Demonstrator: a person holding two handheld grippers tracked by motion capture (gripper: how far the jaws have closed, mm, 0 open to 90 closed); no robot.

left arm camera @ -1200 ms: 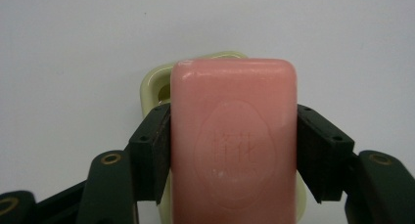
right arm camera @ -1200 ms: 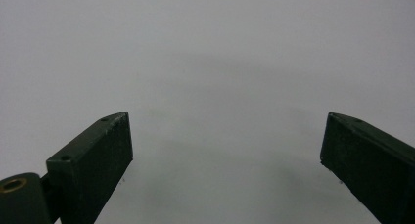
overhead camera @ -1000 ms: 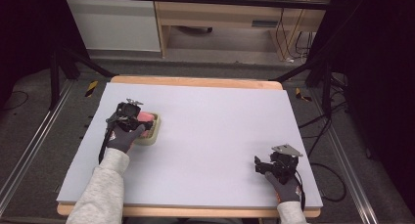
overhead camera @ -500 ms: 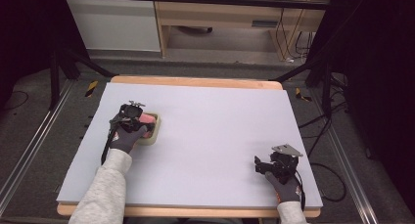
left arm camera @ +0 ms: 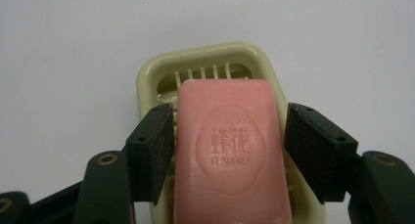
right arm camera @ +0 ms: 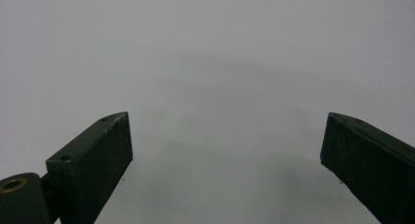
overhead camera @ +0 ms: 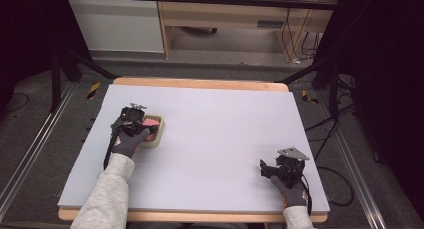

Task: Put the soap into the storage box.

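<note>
- Soap dish (left arm camera: pixel 266 67), pale green: it is sitting on the left part of the white worktop (overhead camera: pixel 220 139), and we are seeing the pink soap bar (left arm camera: pixel 229 150) lying in it.
- Left gripper (overhead camera: pixel 134 120): its fingers (left arm camera: pixel 155 145) have just been opening and are standing beside the bar, a slim gap at each flank, so we are calling them released.
- Right gripper (overhead camera: pixel 267 170): it is resting near the worktop's front right corner with its fingers (right arm camera: pixel 100 155) spread wide over bare surface.

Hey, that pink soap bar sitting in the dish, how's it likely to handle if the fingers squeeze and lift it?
The pink soap bar looks solid with crisp embossed lettering, so probably stiff, not floppy. Its smooth, rounded sides may slip between the flat fingers. Flat and blocky, it seems unlikely to roll, though the light-looking soap dish might shift.
</note>
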